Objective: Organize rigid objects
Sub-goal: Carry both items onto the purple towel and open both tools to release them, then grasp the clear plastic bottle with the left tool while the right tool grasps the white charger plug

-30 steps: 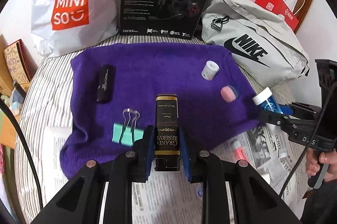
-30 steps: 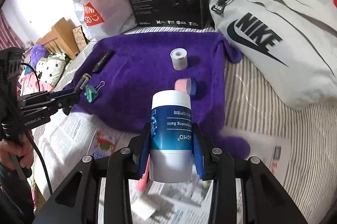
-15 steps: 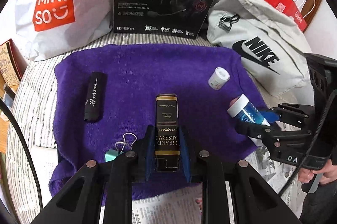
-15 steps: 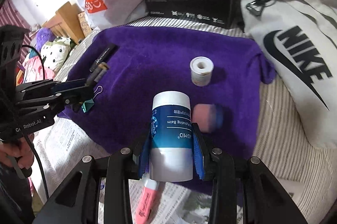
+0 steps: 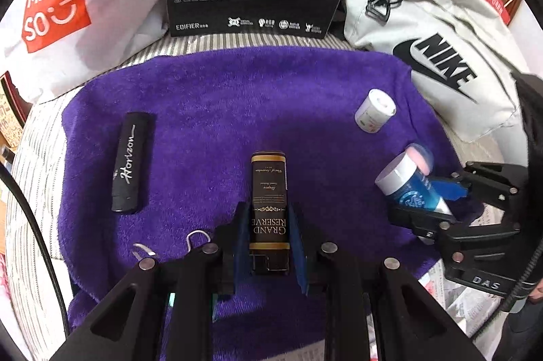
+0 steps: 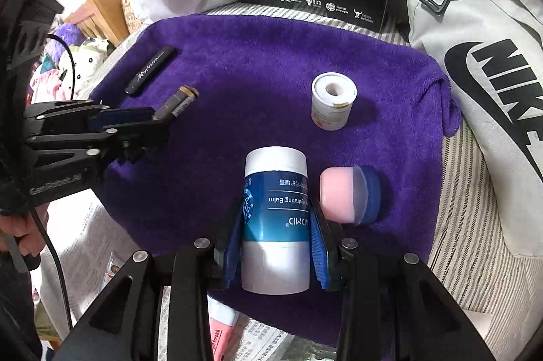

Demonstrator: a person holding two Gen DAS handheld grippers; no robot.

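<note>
1. A dark "Grand Reserve" box (image 5: 268,198) is being gripped by the left tool (image 5: 268,245) over the purple towel (image 5: 237,96).
2. A blue balm tube (image 6: 275,218) (white-capped) is being clamped by the right tool (image 6: 275,254), just beside a pink jar (image 6: 349,194).

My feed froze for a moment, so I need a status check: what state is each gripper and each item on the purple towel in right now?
left gripper: shut on the Grand Reserve box, over the purple towel.
right gripper: shut on the hydrating balm tube.
Horizon case: lying flat on towel.
white tape roll: standing on end.
pink and blue jar: lying on its side.
binder clip: mostly hidden behind left gripper.
</note>
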